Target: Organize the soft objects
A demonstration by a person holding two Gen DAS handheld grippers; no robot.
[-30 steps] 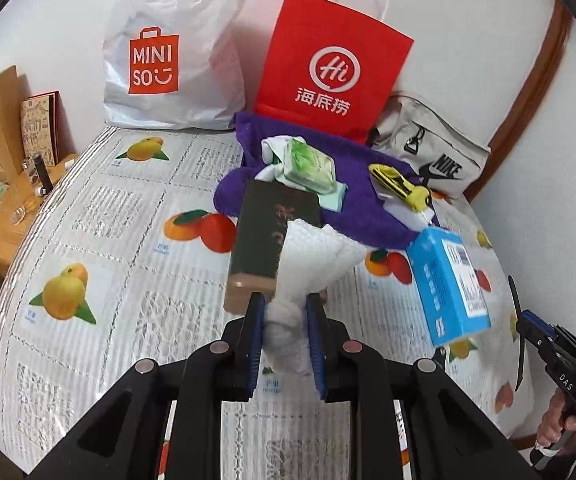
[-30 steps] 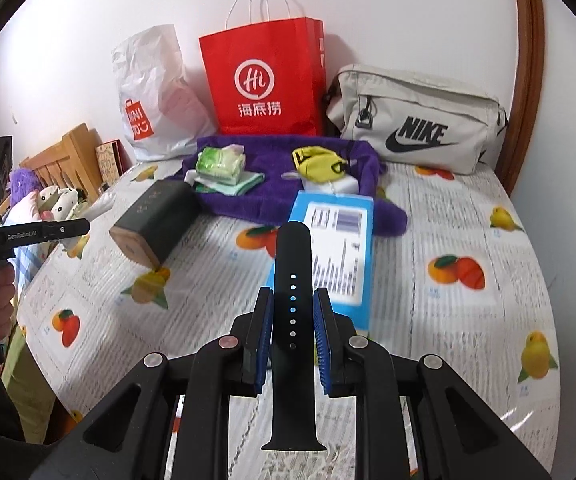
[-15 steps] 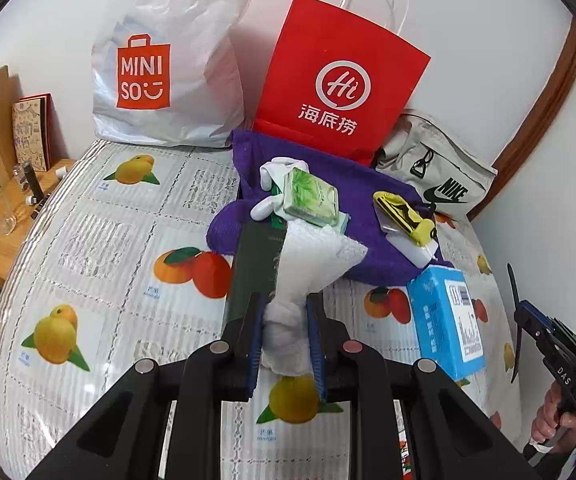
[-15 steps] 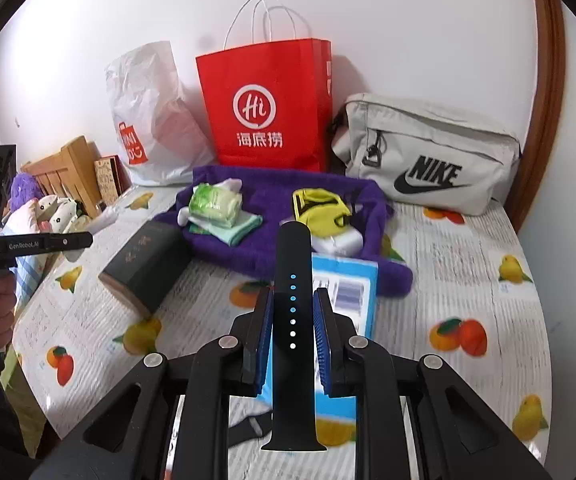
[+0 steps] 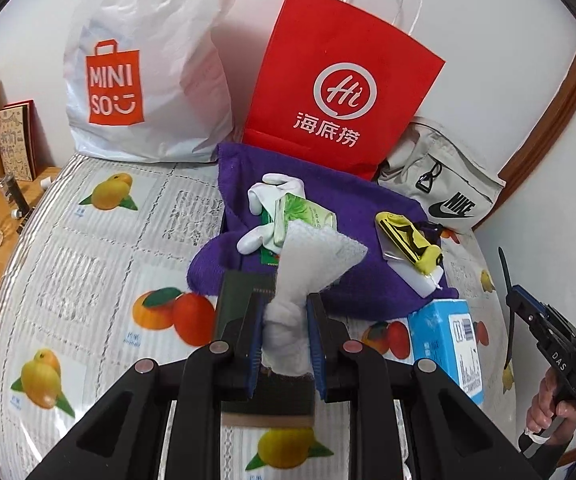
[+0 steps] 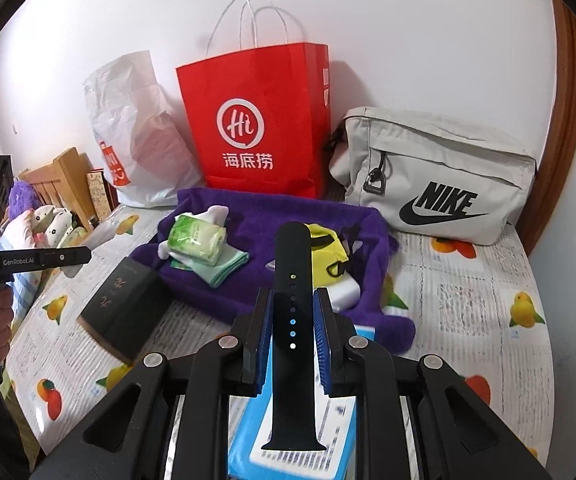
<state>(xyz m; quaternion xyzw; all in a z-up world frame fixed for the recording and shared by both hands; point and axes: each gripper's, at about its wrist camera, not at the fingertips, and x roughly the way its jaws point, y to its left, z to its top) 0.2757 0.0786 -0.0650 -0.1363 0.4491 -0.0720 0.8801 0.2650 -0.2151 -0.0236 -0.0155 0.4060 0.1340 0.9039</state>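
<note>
My left gripper (image 5: 286, 312) is shut on a white foam net sleeve (image 5: 308, 256) and holds it above a dark green box (image 5: 240, 300). My right gripper (image 6: 293, 312) is shut on a black watch strap (image 6: 293, 280), held upright above a blue box (image 6: 300, 440). A purple towel (image 5: 328, 200) (image 6: 280, 216) lies ahead with a green tissue pack (image 5: 308, 216) (image 6: 198, 236), a white sock (image 5: 276, 188), a yellow pouch (image 5: 408, 240) (image 6: 328, 252) and a folded green cloth (image 6: 220, 268) on it.
A red paper bag (image 5: 340, 92) (image 6: 256, 120), a white Miniso bag (image 5: 144, 64) (image 6: 136, 128) and a grey Nike bag (image 5: 444, 184) (image 6: 436, 176) stand against the wall. The fruit-print cover (image 5: 88, 280) spreads left. The dark box (image 6: 128, 308) lies left of the right gripper.
Both grippers have moved forward toward the purple towel, each still holding its object. The blue box now lies under the right gripper.
</note>
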